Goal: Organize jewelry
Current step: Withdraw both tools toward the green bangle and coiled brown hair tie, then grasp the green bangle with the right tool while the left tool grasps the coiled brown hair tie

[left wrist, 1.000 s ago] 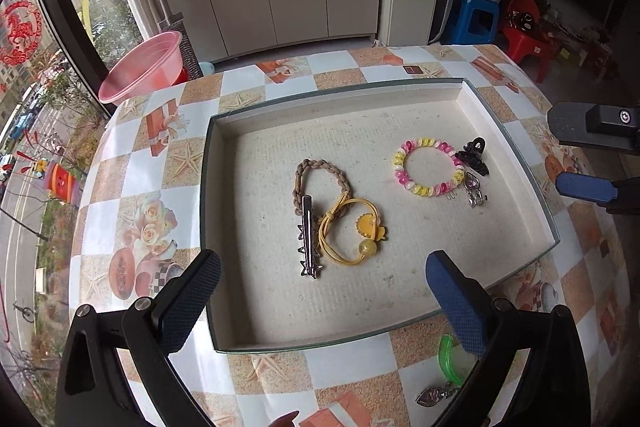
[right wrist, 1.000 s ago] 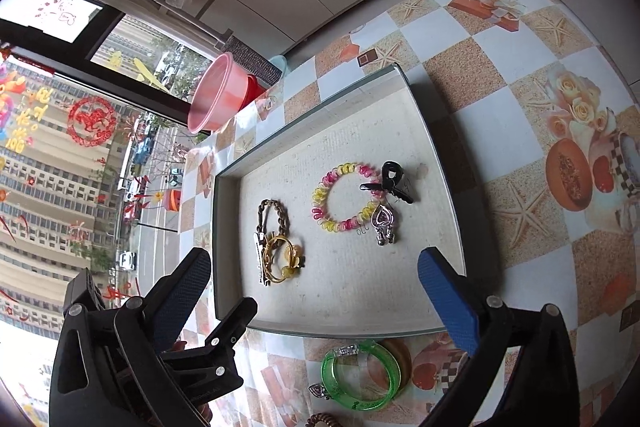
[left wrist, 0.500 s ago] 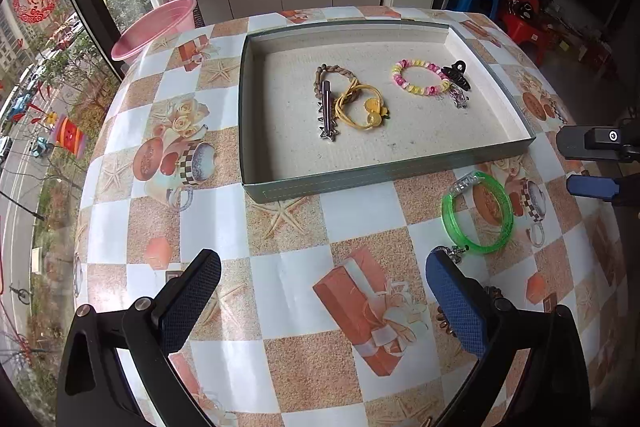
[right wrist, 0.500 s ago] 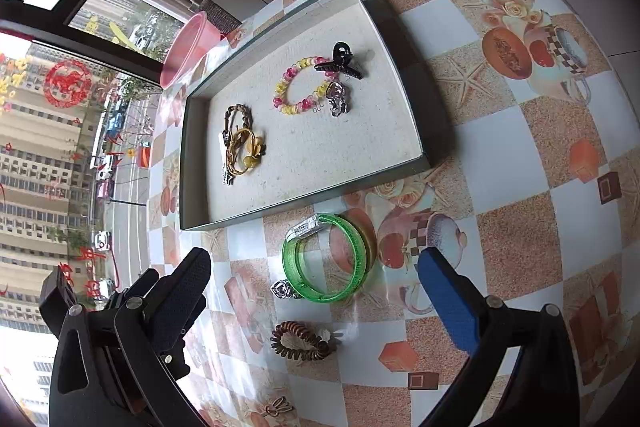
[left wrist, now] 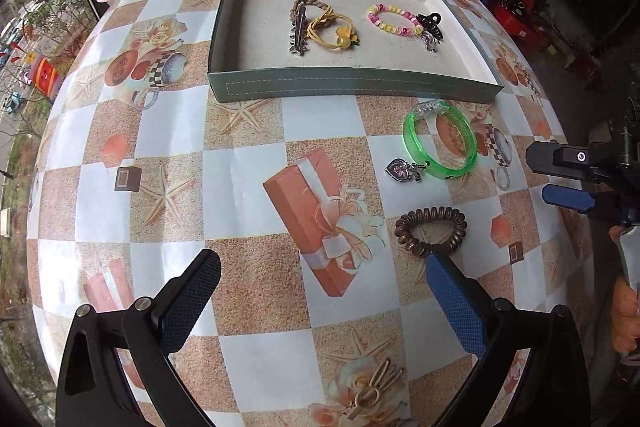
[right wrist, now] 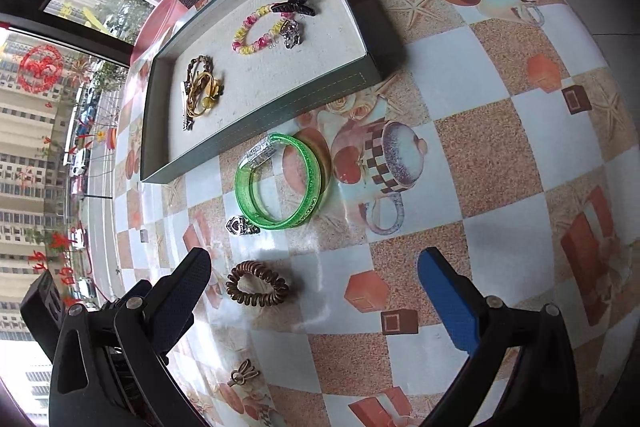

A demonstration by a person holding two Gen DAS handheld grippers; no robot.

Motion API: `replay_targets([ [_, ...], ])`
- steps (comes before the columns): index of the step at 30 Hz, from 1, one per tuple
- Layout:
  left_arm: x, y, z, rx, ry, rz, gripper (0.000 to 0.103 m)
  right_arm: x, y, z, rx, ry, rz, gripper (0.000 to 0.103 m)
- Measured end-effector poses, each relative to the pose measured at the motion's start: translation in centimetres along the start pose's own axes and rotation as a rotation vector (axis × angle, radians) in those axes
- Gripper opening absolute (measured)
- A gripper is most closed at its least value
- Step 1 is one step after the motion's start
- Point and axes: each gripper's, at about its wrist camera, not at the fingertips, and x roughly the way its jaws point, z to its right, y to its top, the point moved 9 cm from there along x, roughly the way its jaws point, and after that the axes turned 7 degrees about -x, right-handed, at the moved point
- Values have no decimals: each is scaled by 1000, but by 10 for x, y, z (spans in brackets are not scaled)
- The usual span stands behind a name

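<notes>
A grey-green tray [left wrist: 352,89] with a cream lining holds a pink-and-yellow beaded bracelet [left wrist: 394,19] and a black claw clip [left wrist: 430,21]; outside it lie a translucent green bangle [left wrist: 440,141] and a brown spiral hair tie [left wrist: 430,231] on an orange-and-white checked tablecloth [left wrist: 240,163].

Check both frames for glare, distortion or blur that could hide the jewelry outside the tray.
Left wrist view: strong fisheye bends the grey rectangular tray; translucent green plastic bangle sharp. Right wrist view: pale window glare on the glossy checked tablecloth beside the brown spiral hair tie, which stays readable.
</notes>
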Motion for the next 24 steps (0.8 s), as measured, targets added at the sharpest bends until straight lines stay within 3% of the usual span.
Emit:
replay_targets([
  [10, 25, 0, 17, -95, -32, -76, 103, 0, 8, 17, -42, -120, -6, 103],
  [17, 44, -6, 23, -89, 10, -122, 103, 10, 17, 19, -95, -171, -21, 103],
  [24, 54, -5, 30, -51, 76, -101, 103, 35, 27, 9, -171, -223, -53, 103],
])
